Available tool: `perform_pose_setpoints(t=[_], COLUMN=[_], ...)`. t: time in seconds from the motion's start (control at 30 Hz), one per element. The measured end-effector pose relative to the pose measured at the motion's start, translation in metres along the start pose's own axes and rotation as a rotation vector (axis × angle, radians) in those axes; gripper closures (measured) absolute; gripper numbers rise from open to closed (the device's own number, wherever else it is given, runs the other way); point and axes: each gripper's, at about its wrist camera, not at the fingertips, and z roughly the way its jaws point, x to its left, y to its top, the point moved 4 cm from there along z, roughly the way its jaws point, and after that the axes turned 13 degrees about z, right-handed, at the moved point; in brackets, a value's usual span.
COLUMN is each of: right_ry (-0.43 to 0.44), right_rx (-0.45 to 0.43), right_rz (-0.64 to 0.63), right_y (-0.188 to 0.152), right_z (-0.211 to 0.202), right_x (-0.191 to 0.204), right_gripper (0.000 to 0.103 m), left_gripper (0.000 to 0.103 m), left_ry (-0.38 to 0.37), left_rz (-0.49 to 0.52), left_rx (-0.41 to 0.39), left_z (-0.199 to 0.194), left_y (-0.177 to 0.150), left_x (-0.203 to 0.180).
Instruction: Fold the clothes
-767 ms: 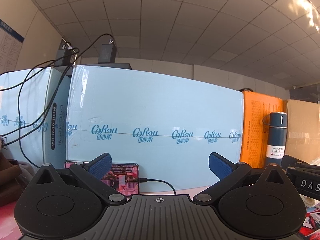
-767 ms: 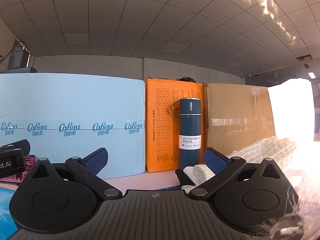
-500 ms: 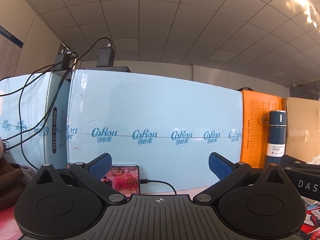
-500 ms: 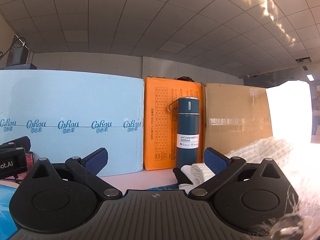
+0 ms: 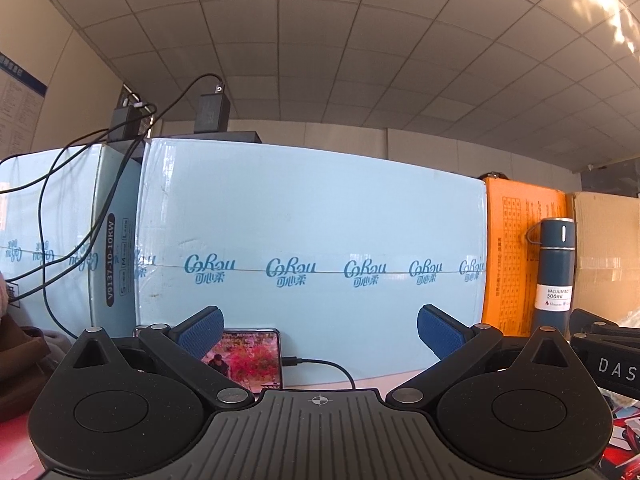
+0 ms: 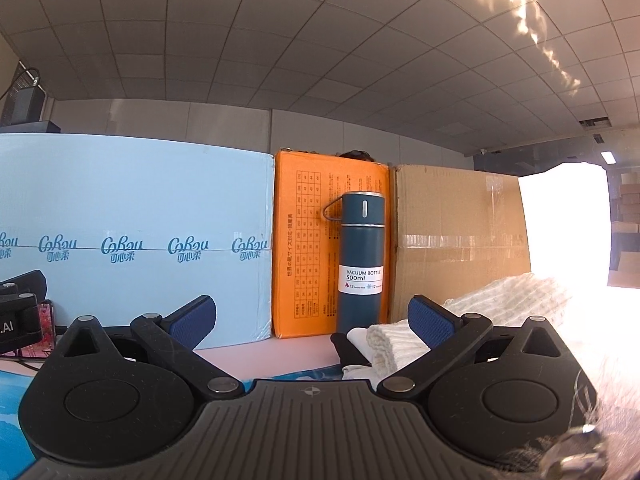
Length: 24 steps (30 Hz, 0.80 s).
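My left gripper is open and empty, held level and facing a pale blue carton. My right gripper is open and empty too. In the right wrist view a folded white ribbed garment with a dark piece beside it lies on the pink table just behind the right finger. More white knit cloth is heaped further right in bright glare. No clothing lies between either pair of fingers.
A phone on a cable leans against the blue carton. A dark blue vacuum bottle stands before an orange box and a brown carton. Chargers and cables sit on the carton. Brown cloth is at far left.
Both views have tilted down slightly, so cartons and bottle sit a little higher in frame. Both grippers stay open and empty.
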Motion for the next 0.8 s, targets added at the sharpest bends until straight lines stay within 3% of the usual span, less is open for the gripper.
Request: perform_pose_setpoints(t=[0.27, 0.57, 0.8], right_ry=[-0.003, -0.051, -0.07], right_rx=[-0.007, -0.025, -0.022], right_rz=[-0.004, 0.011, 0.03], right_y=[0.0, 0.001, 0.002], right_z=[-0.002, -0.005, -0.005], right_x=[0.002, -0.004, -0.01], right_gripper=[0.0, 0.0, 0.0], left_gripper=[0.0, 0.0, 0.0], left_ry=[0.015, -0.12, -0.126], left_rz=[0.032, 0.047, 0.03], left_rx=[-0.018, -0.034, -0.019], left_z=[-0.007, -0.01, -0.007], left_y=[0.003, 0.004, 0.004], left_x=[-0.006, -0.014, -0.012])
